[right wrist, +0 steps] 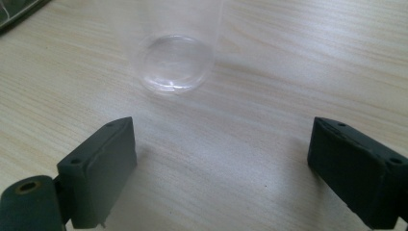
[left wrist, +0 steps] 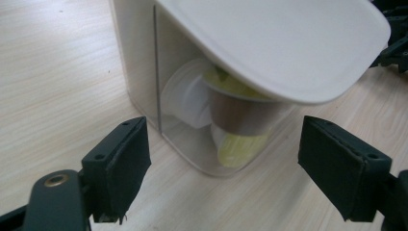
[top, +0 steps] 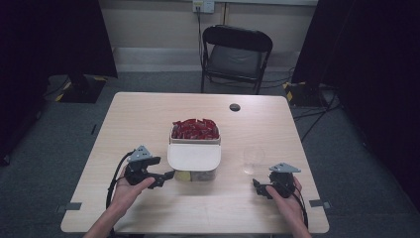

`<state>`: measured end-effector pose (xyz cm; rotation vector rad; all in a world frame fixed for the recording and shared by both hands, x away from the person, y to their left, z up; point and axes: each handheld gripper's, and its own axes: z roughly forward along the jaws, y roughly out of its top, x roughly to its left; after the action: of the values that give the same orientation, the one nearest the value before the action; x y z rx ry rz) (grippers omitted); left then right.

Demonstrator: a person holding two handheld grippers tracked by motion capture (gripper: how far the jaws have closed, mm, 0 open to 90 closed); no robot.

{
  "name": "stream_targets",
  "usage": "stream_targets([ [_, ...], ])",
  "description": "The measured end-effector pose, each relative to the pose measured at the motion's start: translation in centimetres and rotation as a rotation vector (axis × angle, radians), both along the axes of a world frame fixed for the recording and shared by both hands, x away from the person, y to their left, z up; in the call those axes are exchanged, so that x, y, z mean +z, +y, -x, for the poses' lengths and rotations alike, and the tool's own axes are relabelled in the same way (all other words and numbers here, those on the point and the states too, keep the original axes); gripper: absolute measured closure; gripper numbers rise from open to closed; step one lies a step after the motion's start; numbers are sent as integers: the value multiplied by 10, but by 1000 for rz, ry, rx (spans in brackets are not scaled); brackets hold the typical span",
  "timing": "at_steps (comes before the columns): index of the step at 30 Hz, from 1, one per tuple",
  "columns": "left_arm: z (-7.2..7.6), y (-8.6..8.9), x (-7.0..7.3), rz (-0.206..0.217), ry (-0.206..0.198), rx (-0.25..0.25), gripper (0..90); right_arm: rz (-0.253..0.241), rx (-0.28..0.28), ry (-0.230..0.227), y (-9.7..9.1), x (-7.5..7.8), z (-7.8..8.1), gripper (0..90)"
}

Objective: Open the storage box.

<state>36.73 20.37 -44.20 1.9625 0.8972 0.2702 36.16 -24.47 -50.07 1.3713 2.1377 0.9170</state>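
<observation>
Little of the work appears to have been done, as far as can be judged. A divided container [top: 194, 148] is set near the middle of the desk [top: 148, 114]; its far compartment is filled with red packets [top: 195, 128], while its near compartment is half covered by a white lid [top: 193, 156] lying tilted over it. Under that lid, in the left gripper view, yellow-and-silver capsules [left wrist: 235, 120] are seen through the clear wall. The left gripper [top: 166, 176] is held just beside the container's near left corner, its fingers [left wrist: 118, 166] apart and empty. Toward the desk's right edge a clear cup [top: 253, 161] stands upright and empty; the right gripper [top: 256, 184] is held near it, fingers [right wrist: 98, 166] apart, nothing grasped. Grasping the lid and the cup is judged to remain.
</observation>
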Motion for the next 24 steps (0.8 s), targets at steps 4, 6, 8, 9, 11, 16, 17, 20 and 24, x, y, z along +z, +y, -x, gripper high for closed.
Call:
stream_targets([
  [4, -4, -6, 1, 4, -3, -11, 181, -1, 0, 2, 0, 0, 0, 93],
  [6, -4, -7, 1, -8, -6, -11, 180, -1, 0, 2, 0, 0, 0, 94],
  [8, -5, -8, 1, 10, -8, -6, 179, -1, 0, 2, 0, 0, 0, 94],
  [9, -4, -7, 1, 3, -10, -6, 175, -1, 0, 1, 0, 0, 0, 94],
  [11, -5, -7, 2, 9, -8, -4, 171, -1, 0, 1, 0, 0, 0, 93],
  [16, -3, -7, 3, 18, -13, -6, 172, -1, 0, 1, 0, 0, 0, 94],
  [17, -3, -6, 4, 8, -17, -9, 173, -1, 0, 2, 0, 0, 0, 94],
  [20, -2, -6, 5, 8, -19, -9, 173, -1, 0, 2, 0, 0, 0, 93],
  [24, -3, -6, 5, 21, -16, -12, 166, -1, 0, 1, 0, 0, 0, 94],
])
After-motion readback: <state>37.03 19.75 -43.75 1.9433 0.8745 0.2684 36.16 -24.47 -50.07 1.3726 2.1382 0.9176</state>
